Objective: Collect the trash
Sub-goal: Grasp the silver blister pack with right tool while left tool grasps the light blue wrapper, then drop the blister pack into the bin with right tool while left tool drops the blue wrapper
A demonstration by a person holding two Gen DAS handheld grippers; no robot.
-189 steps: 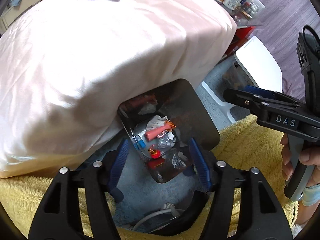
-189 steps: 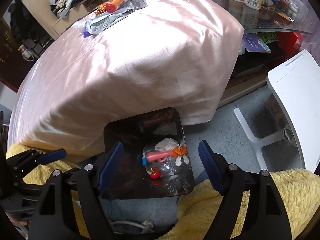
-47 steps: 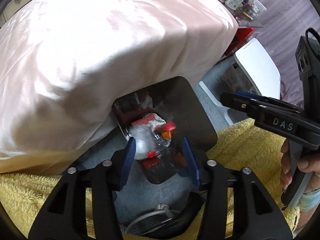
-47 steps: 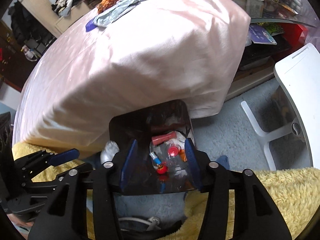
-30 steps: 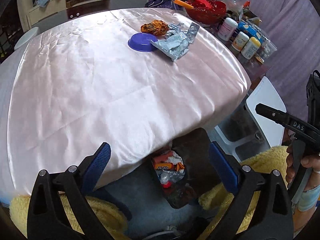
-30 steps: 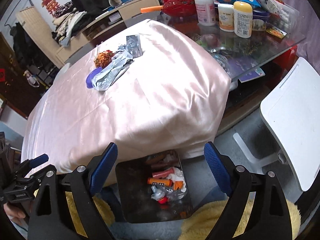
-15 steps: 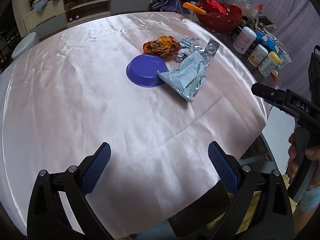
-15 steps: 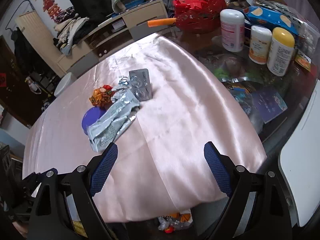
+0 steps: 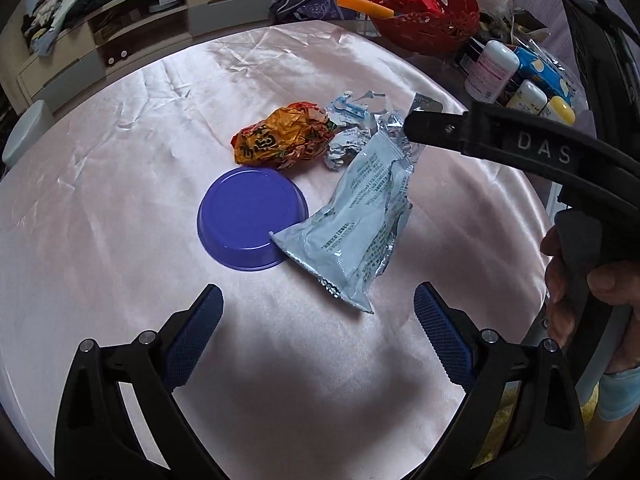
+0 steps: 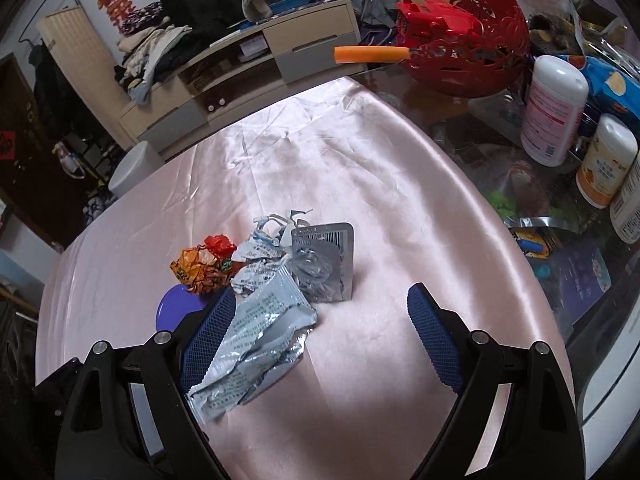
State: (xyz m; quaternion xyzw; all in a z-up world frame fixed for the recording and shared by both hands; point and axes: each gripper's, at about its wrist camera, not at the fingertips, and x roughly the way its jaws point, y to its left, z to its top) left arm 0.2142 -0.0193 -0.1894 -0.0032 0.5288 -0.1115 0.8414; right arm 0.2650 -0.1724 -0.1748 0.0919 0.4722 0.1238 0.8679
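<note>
On the pink tablecloth (image 9: 120, 160) lies a pile of trash: a silver-blue foil pouch (image 9: 356, 224), a crumpled orange wrapper (image 9: 280, 140), small crumpled foil pieces (image 9: 344, 148) and an upside-down purple bowl (image 9: 252, 224). My left gripper (image 9: 316, 320) is open and empty, hovering just short of the pouch. In the right wrist view the pouch (image 10: 260, 336), orange wrapper (image 10: 204, 264), a silver blister pack (image 10: 324, 264) and the bowl (image 10: 176, 308) show. My right gripper (image 10: 320, 324) is open and empty, its left finger over the pouch.
A red basket (image 10: 460, 56) and several white bottles (image 10: 556, 108) stand on the glass table part to the right. A cabinet (image 10: 240, 68) with clothes stands behind. The right gripper's body (image 9: 520, 148) crosses the left wrist view at the right.
Both grippers rose from the trash bin under the table edge and moved forward over the tabletop toward the trash pile. Both opened wide after closing over the bin.
</note>
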